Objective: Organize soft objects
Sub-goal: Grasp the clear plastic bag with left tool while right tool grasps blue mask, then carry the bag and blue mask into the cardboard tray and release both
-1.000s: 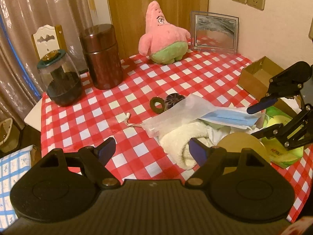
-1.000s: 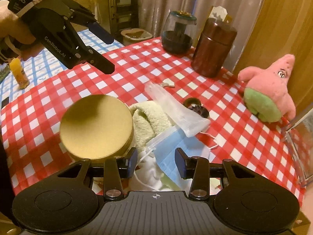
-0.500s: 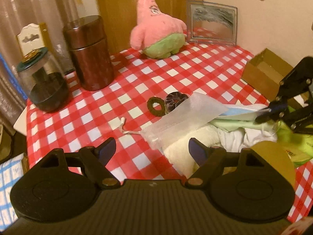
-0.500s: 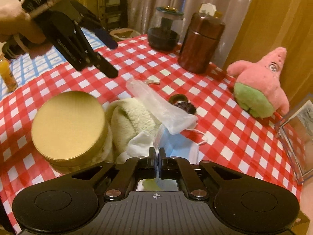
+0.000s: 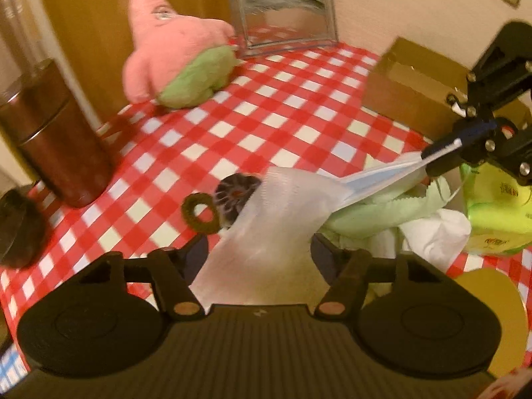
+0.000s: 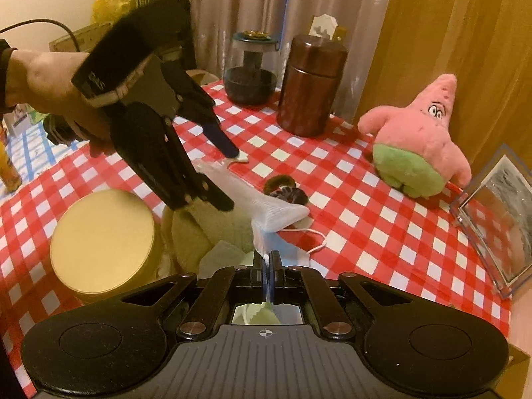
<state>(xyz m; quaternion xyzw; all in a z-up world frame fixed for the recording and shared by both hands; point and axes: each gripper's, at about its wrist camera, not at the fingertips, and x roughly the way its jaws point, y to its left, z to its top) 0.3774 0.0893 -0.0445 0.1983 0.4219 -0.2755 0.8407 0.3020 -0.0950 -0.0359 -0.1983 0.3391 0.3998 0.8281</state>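
Observation:
My right gripper (image 6: 266,264) is shut on the blue face mask (image 5: 382,178) and lifts its edge off the pile; it also shows in the left wrist view (image 5: 442,158). A translucent mesh pouch (image 5: 279,212) lies over the mask and a cream towel (image 6: 212,222). My left gripper (image 5: 259,254) is open, its fingers on either side of the pouch's near end; the right wrist view shows it (image 6: 229,183) over the pouch. A pink starfish plush (image 5: 176,53) sits at the back. A green cloth (image 5: 382,212) and white cloth (image 5: 435,232) lie in the pile.
A brown canister (image 5: 53,139), a glass jar (image 6: 251,69) and a mirror frame (image 5: 282,13) stand at the table's back. A cardboard box (image 5: 412,86) is at right. A gold-lidded tin (image 6: 103,242), green packet (image 5: 498,212) and two hair scrunchies (image 5: 219,206) lie near the pile.
My right gripper closed on the mask and raised its edge. My left gripper moved forward and down until its open fingers straddle the mesh pouch.

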